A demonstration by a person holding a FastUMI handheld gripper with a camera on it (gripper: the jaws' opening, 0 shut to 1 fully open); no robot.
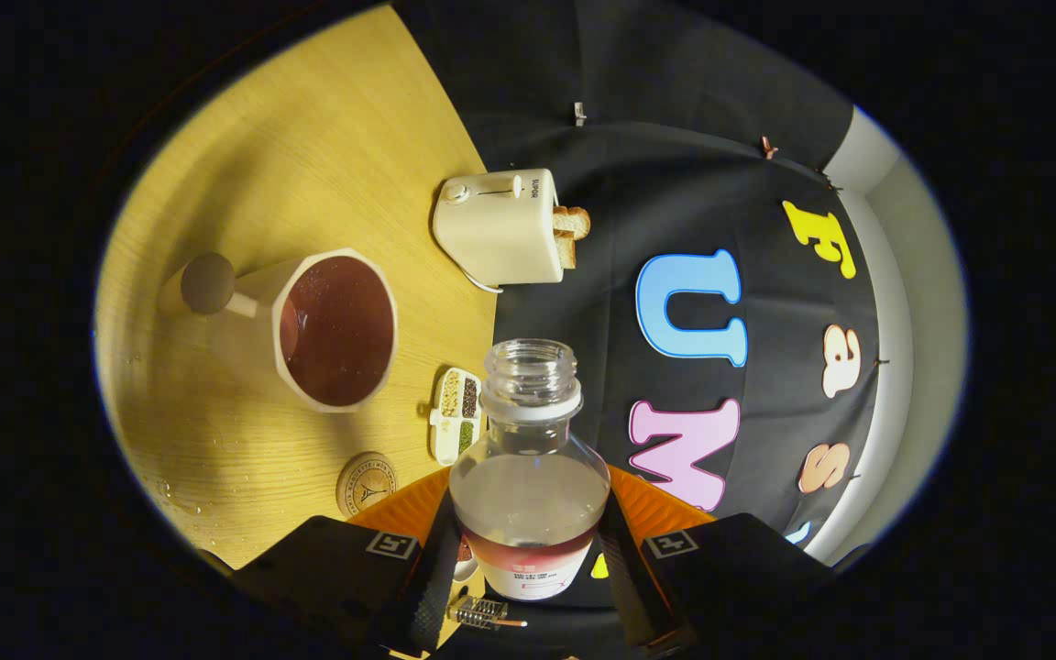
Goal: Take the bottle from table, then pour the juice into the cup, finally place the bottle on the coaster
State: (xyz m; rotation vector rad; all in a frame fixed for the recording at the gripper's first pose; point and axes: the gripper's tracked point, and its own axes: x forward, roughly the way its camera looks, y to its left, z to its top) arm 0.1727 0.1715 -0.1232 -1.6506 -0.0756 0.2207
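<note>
- Both fingers of the tongs (528, 559) clamped on clear uncapped plastic bottle (529, 477), held tilted.
- White faceted cup (335, 330) with dark red juice stands on wooden desk (308, 165), beyond bottle.
- Round cork coaster (366, 483) near cup, beside white seed tray (456, 414).
- Cream toaster (500, 225) with bread past cup.

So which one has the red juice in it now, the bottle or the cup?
The cup: it holds dark red juice. The bottle, gripped between the gripper fingers, looks mostly clear, with just a little red left.

"SUPOR" on the toaster (499, 226)
</note>
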